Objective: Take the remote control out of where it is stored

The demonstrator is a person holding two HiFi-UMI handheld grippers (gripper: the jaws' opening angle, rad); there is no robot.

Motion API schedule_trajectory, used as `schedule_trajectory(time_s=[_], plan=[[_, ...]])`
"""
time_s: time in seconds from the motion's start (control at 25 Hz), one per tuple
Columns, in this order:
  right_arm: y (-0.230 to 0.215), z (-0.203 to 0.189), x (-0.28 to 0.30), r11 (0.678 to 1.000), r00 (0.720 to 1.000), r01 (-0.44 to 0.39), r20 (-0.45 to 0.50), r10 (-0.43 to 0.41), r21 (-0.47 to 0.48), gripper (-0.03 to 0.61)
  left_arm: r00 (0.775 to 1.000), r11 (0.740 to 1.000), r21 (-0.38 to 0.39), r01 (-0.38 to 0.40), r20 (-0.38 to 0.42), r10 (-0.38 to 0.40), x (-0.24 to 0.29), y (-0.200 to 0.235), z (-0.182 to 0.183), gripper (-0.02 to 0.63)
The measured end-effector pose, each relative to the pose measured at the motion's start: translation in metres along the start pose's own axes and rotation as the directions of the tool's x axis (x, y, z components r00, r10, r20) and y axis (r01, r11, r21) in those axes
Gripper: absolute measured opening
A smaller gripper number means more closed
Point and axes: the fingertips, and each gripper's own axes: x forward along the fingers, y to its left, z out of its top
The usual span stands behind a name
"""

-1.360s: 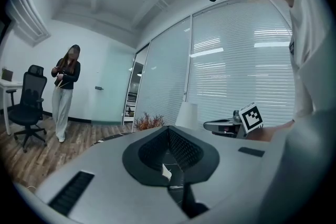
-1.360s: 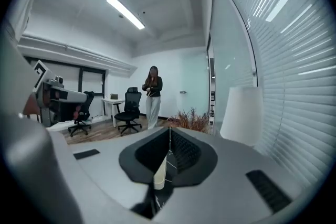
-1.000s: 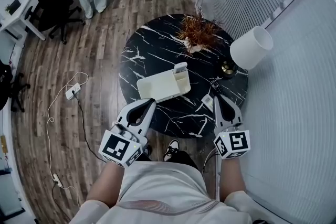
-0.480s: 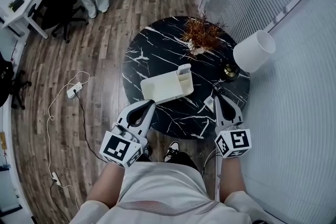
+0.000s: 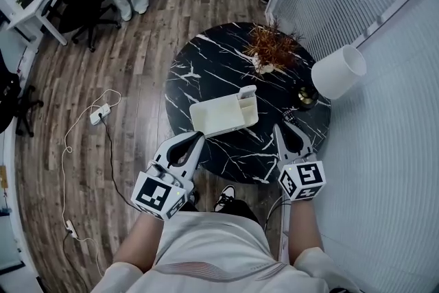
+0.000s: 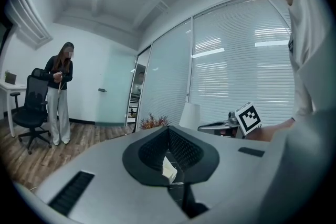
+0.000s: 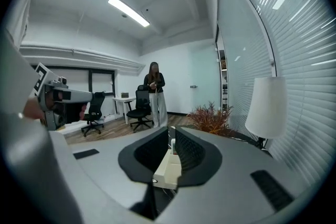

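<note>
Both grippers hovered at the near rim of the counter point(image 5: 199, 65), touching nothing.

Left gripper point(image 5: 199, 136): jaws pressed together and empty, tips aimed at the near left corner of the white tray point(image 5: 216, 116).

Right gripper point(image 5: 278, 127): jaws also pressed together, nothing between them. Its own view looked along the tray's right end.

Remote control point(image 5: 247, 90): taken to be the pale slab standing upright in the small compartment at the tray's right end, not yet out. A small dark thing point(image 5: 289, 117) lay just beyond the right gripper; could not identify it.

Risks, as judged:
- If the jaws stayed unspread on approach, the closed tips would butt the remote or the compartment wall instead of straddling it.
- Tray looked light and the counter polished. A push or a snagged lift could slide or tip the tray, and the left gripper was not bracing it.
- A pinch on the top edge only could let the remote pivot and slip back in.
- Lamp point(image 5: 337, 72) and dried plant point(image 5: 272, 48) stood further back on the right. A wide withdrawal could clip them.
</note>
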Motion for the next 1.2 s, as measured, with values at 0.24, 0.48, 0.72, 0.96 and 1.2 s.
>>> schedule_trajectory(time_s=[0.24,0.48,0.72,0.96,1.2], plan=[[0.006,-0.02,0.055,1.0,0.994,-0.011,-0.112,0.009,-0.023,0.214,0.999,0.999,-0.021,-0.038,-0.012,0.038,-0.012,0.016,-0.005,0.009],[0.001,-0.048,0.106,0.998,0.984,0.055,-0.17,-0.059,-0.027,0.249,0.996,0.995,-0.044,-0.085,-0.022,0.084,-0.023,0.039,-0.014,0.009],[-0.008,-0.087,0.155,0.994,0.963,0.105,-0.248,-0.105,-0.015,0.268,0.991,0.989,-0.066,-0.131,-0.048,0.128,-0.033,0.06,-0.022,0.009],[-0.027,-0.106,0.18,0.981,0.949,0.194,-0.26,-0.181,0.027,0.282,0.986,0.984,-0.078,-0.158,-0.075,0.152,-0.036,0.08,-0.032,0.009],[-0.031,-0.115,0.196,0.979,0.948,0.194,-0.269,-0.173,0.057,0.282,0.983,0.983,-0.082,-0.165,-0.099,0.156,-0.035,0.094,-0.036,0.009]])
